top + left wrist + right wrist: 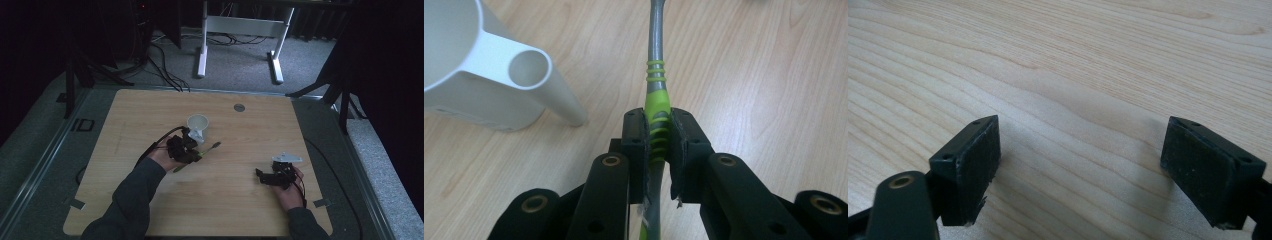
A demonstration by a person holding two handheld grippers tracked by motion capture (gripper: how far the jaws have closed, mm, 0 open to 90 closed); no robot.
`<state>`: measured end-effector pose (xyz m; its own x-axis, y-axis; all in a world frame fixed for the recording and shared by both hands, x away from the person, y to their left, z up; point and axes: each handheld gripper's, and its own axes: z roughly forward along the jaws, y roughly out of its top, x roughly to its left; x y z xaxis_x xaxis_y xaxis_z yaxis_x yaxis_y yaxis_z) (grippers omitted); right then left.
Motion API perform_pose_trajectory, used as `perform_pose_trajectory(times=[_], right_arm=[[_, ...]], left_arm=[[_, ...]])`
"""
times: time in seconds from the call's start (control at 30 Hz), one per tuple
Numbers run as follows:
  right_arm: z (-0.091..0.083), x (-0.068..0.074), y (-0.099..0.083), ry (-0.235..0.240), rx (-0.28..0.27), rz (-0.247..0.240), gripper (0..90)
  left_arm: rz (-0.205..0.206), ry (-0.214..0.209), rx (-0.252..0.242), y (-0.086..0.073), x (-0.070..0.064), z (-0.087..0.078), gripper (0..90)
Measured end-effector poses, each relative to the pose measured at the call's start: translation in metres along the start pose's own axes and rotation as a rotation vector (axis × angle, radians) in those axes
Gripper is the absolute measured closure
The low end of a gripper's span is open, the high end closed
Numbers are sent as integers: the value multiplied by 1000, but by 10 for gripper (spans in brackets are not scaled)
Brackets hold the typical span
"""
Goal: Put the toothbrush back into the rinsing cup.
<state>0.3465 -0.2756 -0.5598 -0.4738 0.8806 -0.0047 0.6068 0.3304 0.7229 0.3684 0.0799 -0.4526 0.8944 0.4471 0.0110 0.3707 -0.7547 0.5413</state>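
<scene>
A green and grey toothbrush (657, 95) lies along the wooden table (235, 200), and my left gripper (657, 135) is shut on its ribbed green handle. In the high view the toothbrush (210, 148) sticks out to the right of the left gripper (186, 148), near the table's middle. A white cup (197, 123) with a tube-shaped holder on its side (531, 70) stands just behind and left of that gripper. My right gripper (266, 176) rests low at the right front of the table, its jaws wide open over bare wood (1083, 155).
A small round metal disc (239, 107) is set into the table near its far edge. Beyond the table stand a white desk frame (240, 35) and floor cables (165, 65). Dark curtains close both sides.
</scene>
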Motion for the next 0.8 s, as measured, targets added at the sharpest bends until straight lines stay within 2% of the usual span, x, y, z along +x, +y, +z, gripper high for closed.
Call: perform_pose_trajectory(times=[0.43,0.8], right_arm=[[0,0,0,0,0,-2,159],[0,0,0,1,-1,-1,159]], left_arm=[[-38,26,-67,0,4,-8,793],[-61,48,-100,0,6,-11,792]])
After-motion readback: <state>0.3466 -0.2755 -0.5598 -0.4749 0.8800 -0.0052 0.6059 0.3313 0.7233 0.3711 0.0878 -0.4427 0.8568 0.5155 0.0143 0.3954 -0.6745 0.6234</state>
